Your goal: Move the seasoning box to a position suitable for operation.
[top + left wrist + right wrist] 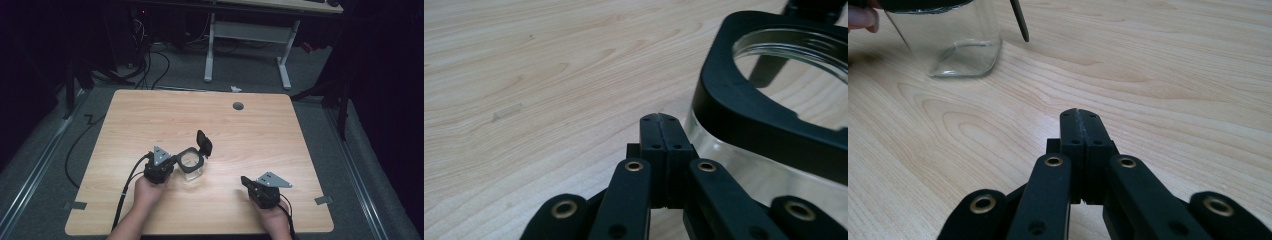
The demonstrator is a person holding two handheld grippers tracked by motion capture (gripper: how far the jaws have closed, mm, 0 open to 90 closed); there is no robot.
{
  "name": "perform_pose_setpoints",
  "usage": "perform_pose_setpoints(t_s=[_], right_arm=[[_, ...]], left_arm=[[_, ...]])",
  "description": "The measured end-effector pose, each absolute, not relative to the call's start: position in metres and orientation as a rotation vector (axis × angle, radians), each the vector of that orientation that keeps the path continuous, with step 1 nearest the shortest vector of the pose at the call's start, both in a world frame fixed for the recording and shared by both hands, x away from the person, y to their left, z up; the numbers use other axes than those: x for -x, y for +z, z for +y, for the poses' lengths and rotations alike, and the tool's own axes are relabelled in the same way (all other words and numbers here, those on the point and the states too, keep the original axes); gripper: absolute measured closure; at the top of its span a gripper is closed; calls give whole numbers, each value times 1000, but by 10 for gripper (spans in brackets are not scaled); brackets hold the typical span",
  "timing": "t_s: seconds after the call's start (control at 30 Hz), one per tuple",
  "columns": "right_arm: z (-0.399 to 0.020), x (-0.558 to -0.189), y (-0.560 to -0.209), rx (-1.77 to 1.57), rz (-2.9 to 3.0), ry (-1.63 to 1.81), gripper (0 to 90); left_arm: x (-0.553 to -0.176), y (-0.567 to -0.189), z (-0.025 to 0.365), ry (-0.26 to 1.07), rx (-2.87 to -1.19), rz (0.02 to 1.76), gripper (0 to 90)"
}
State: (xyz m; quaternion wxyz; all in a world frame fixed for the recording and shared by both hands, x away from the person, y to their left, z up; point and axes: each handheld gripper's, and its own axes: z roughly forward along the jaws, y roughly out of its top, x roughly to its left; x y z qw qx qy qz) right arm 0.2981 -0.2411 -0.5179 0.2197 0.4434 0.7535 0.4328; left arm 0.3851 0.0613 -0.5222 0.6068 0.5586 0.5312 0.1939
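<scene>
The high view shows one wooden bench [150,120] carrying one clear glass jar [191,167] with a black collar and its one hinged black lid [204,142] flipped up, with the left tool [172,161] just beside the jar and the right tool [244,180] well apart from it. In the left gripper view the left tool [659,118] has its two jaws pressed together on nothing, just beside the jar's [744,150] glass wall. In the right gripper view the right tool [1079,113] likewise has its two jaws together and empty, with the jar [955,45] standing farther off on the bench.

A light wooden table [150,115] is carrying a grey cable grommet [238,106] near its far edge. Grey tape tabs [75,205] are sticking to its near corners. Behind, a white-legged desk [285,55] is standing amid floor cables [150,65].
</scene>
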Motion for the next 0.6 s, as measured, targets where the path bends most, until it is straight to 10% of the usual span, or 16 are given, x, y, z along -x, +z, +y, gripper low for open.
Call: perform_pose_setpoints(t_s=[0.6], right_arm=[[-243,-299,-519,-1235,2083,1192,900]], left_arm=[[-336,-521,22,380,-1343,1144,900]])
